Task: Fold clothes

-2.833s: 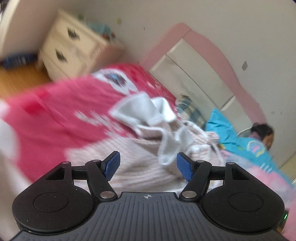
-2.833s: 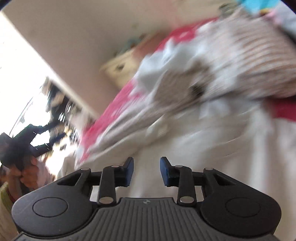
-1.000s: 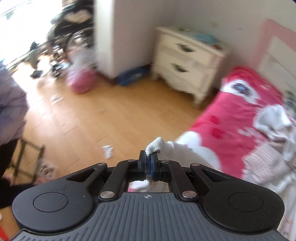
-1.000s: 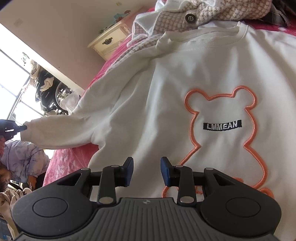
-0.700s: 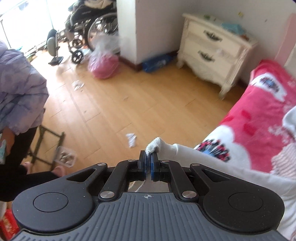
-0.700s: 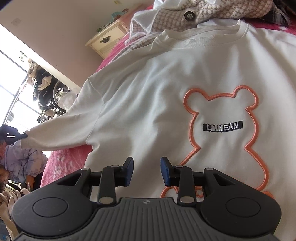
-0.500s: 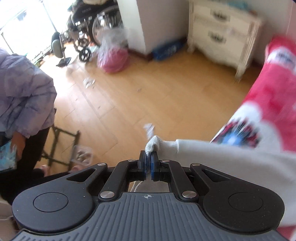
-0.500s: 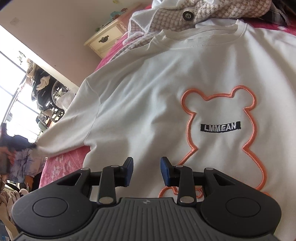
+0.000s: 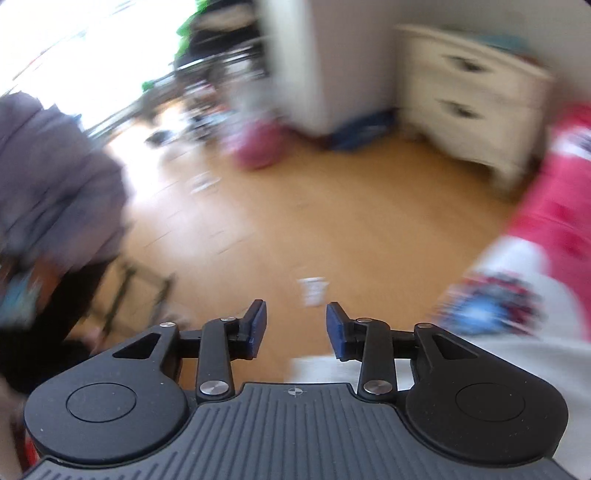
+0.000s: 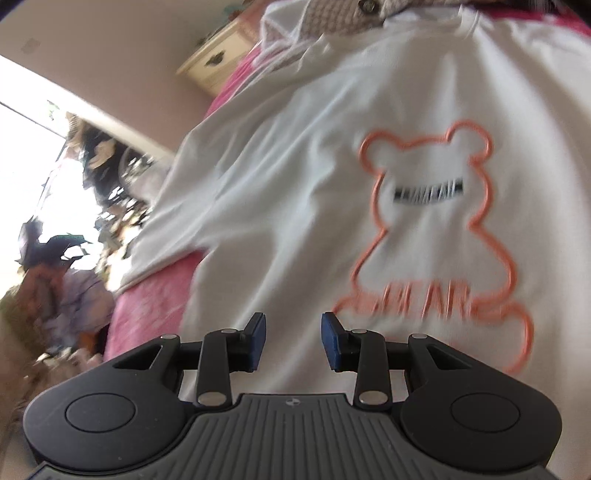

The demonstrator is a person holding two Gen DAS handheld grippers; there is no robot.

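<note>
White sweatshirt point(image 10: 295, 177), one, spread flat on a pink bedspread point(image 10: 147, 306), front up, with one orange bear outline point(image 10: 436, 229) and a blurred dark word strip inside it. One white sleeve point(image 9: 461, 354) trailing off the bed edge, seen low right beneath the left gripper point(image 9: 295, 330); jaws opening, blue pads apart, nothing pressed between them, only wood floor point(image 9: 314, 206) behind the gap. Right gripper point(image 10: 291, 341) hovering over the sweatshirt's lower front, jaws partly apart, gripping nothing. One checked garment with a dark button point(image 10: 343, 18) lying just beyond the sweatshirt's collar. One cream dresser point(image 9: 469, 96) with two drawers, both closed, contents hidden. One pink bag point(image 9: 258, 147) on the floor, blurred. One scrap of white paper point(image 9: 314, 290) on the floor. One person in a grey-purple jacket point(image 9: 55, 177) at the left edge.
</note>
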